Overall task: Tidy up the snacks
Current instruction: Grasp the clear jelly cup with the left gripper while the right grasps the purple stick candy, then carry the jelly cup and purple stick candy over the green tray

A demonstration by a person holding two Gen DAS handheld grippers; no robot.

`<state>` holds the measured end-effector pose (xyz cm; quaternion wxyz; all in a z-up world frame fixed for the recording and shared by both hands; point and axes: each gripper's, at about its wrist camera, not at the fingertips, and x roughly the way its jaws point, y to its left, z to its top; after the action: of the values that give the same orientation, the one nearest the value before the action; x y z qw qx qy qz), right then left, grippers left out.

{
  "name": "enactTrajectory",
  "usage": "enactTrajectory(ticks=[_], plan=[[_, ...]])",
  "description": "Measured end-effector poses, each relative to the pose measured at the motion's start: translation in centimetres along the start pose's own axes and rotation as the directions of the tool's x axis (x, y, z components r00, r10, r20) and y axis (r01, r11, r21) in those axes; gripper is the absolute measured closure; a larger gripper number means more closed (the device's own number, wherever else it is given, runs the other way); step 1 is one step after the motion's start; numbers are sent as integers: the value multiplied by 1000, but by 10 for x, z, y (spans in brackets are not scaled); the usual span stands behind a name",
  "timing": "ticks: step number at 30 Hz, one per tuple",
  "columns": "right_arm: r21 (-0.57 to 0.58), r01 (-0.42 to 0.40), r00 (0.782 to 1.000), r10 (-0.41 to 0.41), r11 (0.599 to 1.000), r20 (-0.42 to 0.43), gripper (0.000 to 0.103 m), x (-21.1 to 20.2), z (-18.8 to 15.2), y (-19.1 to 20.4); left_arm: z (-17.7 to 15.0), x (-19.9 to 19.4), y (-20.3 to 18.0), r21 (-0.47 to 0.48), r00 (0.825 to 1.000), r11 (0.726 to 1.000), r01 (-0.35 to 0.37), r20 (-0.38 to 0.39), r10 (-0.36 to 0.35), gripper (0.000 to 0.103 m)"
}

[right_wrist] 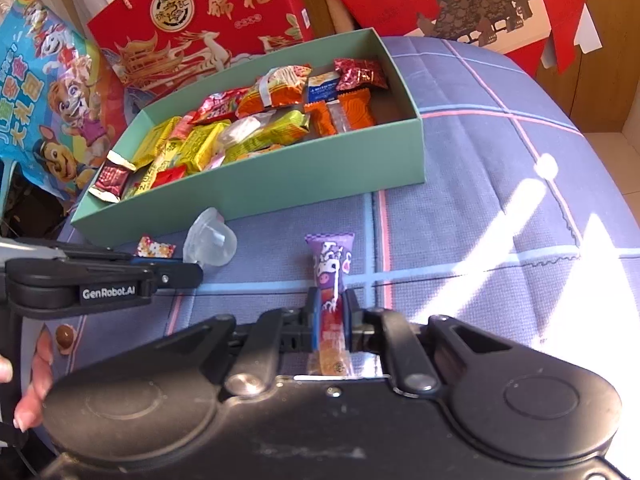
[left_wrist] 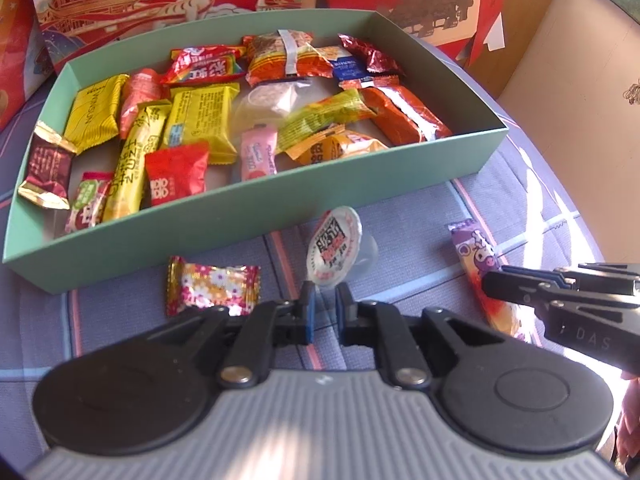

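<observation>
Green cardboard box (left_wrist: 256, 216) is the thing to orient by here, sitting on a purple-blue plaid cloth (right_wrist: 480, 184) and already loaded with wrapped snacks in yellow, red and orange. Three pieces are outside it, all on the cloth along its near wall.

Just in front of that wall, roughly mid-length, is a clear jelly cup (left_wrist: 336, 250) with a printed foil lid, tipped on its side. The left gripper (left_wrist: 323, 308) has its blue pads tight around the cup's lower edge, so it's clamped on it. From the right wrist view the cup looks like it's resting on the cloth, but I honestly can't tell if it's lifted at all.

Left of the cup, close to the box wall, a small floral candy (left_wrist: 212, 290) in shiny red-and-gold wrap lies flat, nobody touching it.

Off toward the box's right end, a bit further out from the wall, is a long purple snack stick (right_wrist: 330, 280) with a cartoon cow on it. The right gripper (right_wrist: 331, 320) is squeezed onto its lower half, the purple end poking out toward the box.

Behind the box, red gift boxes (right_wrist: 208, 20) stand propped up, and a blue cartoon-dog bag (right_wrist: 52, 92) sits past the box's left end. A few fingers of a hand (right_wrist: 36, 376) show at the edge of the right wrist view.
</observation>
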<state>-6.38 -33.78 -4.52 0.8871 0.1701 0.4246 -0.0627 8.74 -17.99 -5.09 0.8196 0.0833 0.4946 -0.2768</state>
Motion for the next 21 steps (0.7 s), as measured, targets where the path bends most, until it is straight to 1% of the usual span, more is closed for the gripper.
enactTrajectory(ticks=[1,2,3,5,7,8,9,10,12,14,18,21], plan=[[-1,0,1000,0,1000,-3,92,0,-1,0,1,-1,-1,-2,1000,1000,-3,6,3,77],[1,0,1000,0,1000,-4,92,1,-1,-1,2,-1,-2,2,1000,1000,-9,12,9,63],[7,0,1000,0,1000,-5,92,1,-1,-2,4,-2,-5,9,1000,1000,-19,23,19,53],[21,-6,1000,6,1000,-4,92,1,-2,-4,7,-1,-11,22,999,999,-37,38,36,49],[33,-13,1000,13,999,-3,92,2,-3,-6,11,4,-17,40,997,997,-63,40,62,50],[35,-15,1000,15,999,-2,92,2,-3,-6,13,8,-20,53,996,996,-78,39,76,53],[38,-17,1000,17,999,-1,92,2,-4,-7,13,12,-22,66,996,994,-84,36,82,66],[39,-18,1000,18,999,0,92,2,-4,-7,13,16,-26,82,996,993,-90,31,88,69],[47,-21,1000,21,999,3,92,2,-5,-7,10,15,-32,120,993,986,-112,59,105,73],[47,-22,1000,21,999,6,92,1,-5,-7,9,11,-34,132,992,985,-111,74,101,76],[50,-31,999,30,998,19,93,-2,-3,-5,12,2,-22,75,996,995,-65,58,61,77],[41,-36,999,35,998,33,96,-8,0,-3,12,-5,-13,44,998,998,-38,50,36,77]])
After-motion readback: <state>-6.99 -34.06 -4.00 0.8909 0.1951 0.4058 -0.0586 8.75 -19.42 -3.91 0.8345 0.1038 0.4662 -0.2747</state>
